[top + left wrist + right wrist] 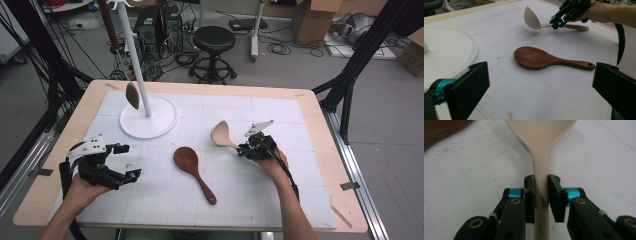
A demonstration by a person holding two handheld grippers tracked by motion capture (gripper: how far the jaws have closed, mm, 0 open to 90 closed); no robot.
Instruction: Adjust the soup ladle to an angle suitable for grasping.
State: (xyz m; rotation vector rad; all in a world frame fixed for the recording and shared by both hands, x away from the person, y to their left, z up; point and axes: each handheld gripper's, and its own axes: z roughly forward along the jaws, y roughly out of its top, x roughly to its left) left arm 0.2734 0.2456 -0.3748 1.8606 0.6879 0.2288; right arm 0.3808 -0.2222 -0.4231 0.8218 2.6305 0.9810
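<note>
**Right gripper has the pale spoon by the neck — lift it clean toward the stand**

Right gripper (pixel 243 148) is clamped narrow on the pale spoon (pixel 220 134), pads (pixel 529 195) pressing both sides of the handle just below where the bowl flares. The bowl is tipped up off the white mat (pixel 280 120) while the handle end rests low behind the hand. The grip looks centred, handle straight between the jaws.

Left gripper (pixel 131 161) hovers at the mat's left side, jaws spread wide, nothing between them. The brown spoon (pixel 541 58) lies flat on the mat in front of it, well apart from the pale one.

A dark spoon (pixel 131 94) already hangs on the white stand (pixel 148 119) at the back left — likely the pale spoon's destination too.

To do it well:
- keep the squeeze firm; the smooth handle may pivot under the bowl's weight
- raise straight up before travelling, so the handle end clears the mat
- pass above the brown spoon, not through it
- approach the stand's top slowly to avoid knocking the hanging spoon

Whether the handle has a hanging hole can't be told.
</note>
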